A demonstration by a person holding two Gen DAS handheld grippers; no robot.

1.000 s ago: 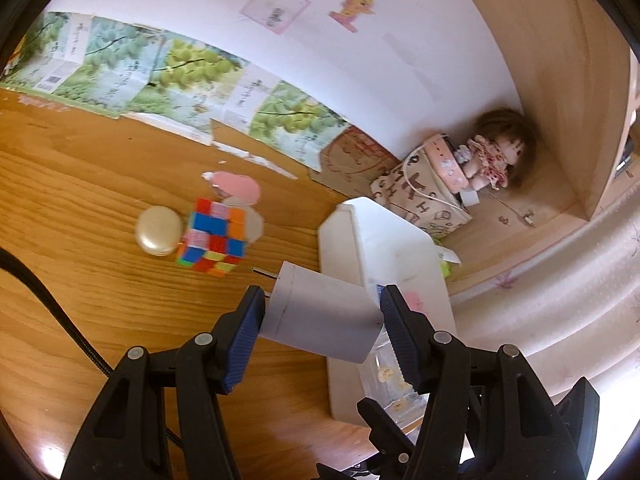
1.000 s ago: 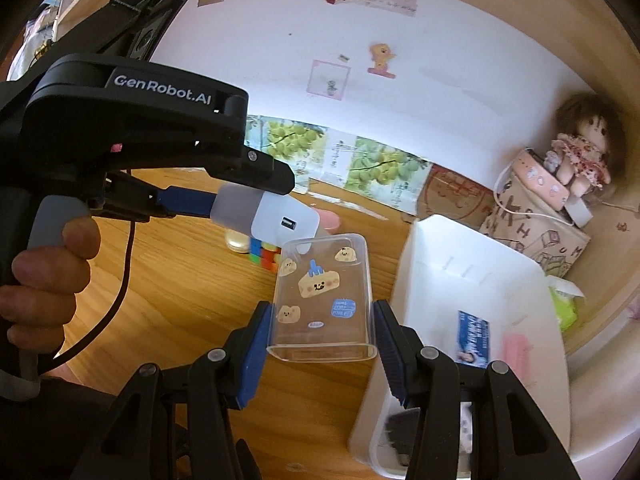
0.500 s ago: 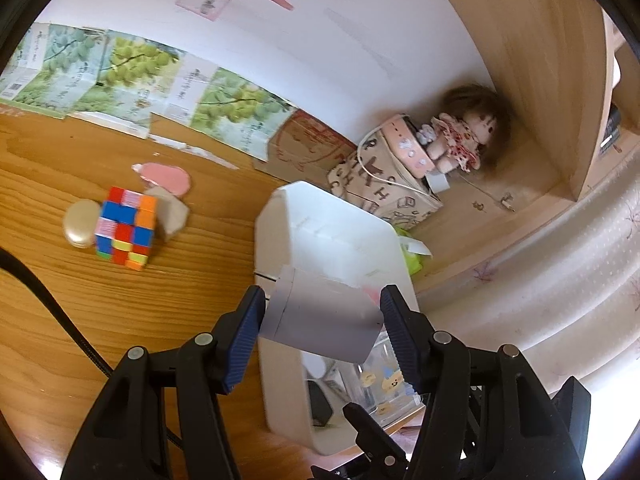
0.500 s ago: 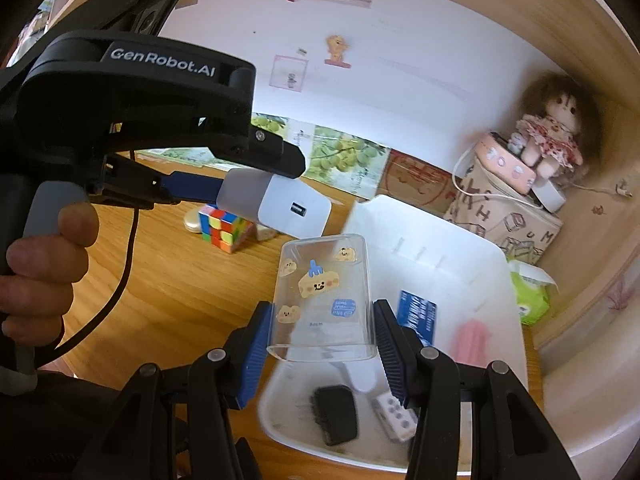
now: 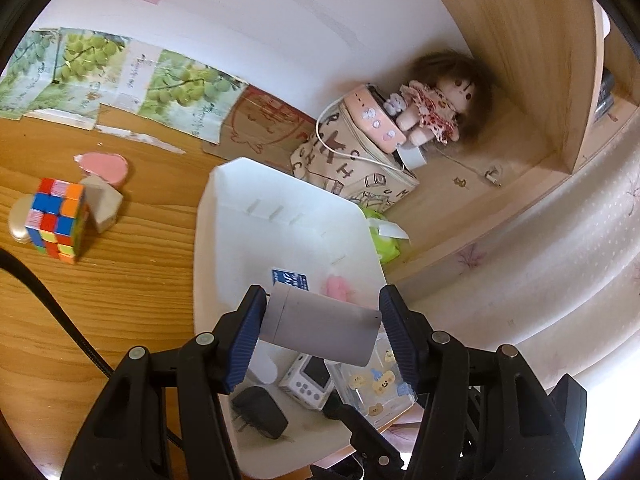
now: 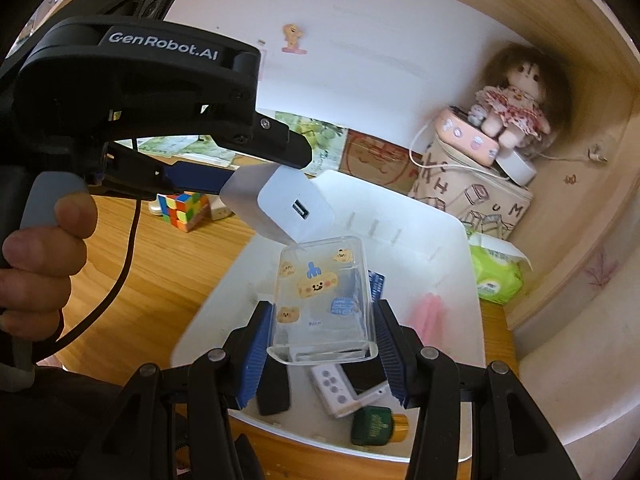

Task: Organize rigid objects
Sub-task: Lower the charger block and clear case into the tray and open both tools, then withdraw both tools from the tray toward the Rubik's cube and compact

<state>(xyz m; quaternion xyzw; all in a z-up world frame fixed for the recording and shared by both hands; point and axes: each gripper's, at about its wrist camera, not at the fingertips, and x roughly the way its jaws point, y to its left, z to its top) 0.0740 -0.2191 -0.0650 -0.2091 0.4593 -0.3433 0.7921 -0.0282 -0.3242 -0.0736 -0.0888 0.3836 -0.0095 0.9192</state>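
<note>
Bin: a white plastic bin (image 5: 224, 216) stands on the wooden tabletop (image 5: 120, 280); both claws hang above it.
Bin contents: a black plug adapter (image 5: 260, 416), a white handheld gadget with buttons (image 5: 308, 376), a blue card (image 5: 290, 279), a pink item (image 5: 338, 286), and a green bottle with a gold cap (image 6: 378, 425) near the bin's front wall.
Left claw (image 5: 322, 330): clamped on a white USB charger (image 5: 320, 328) above the bin; the charger's long axis runs pad to pad, and in the right wrist view its USB port faces that camera.
Right claw (image 6: 322, 344): gripping a clear phone case (image 6: 320, 300) with cartoon stickers, above the bin and just below the charger; the case's long axis points away from the claw.
Tabletop left of the bin: a Rubik's cube (image 5: 56, 218), a gold disc (image 5: 18, 224) touching it, a grey wedge (image 5: 102, 202), a pink heart (image 5: 104, 164).
Behind the bin: a printed pouch (image 5: 352, 168), a doll (image 5: 436, 108) against the white wall, a green tissue pack (image 6: 494, 276).
</note>
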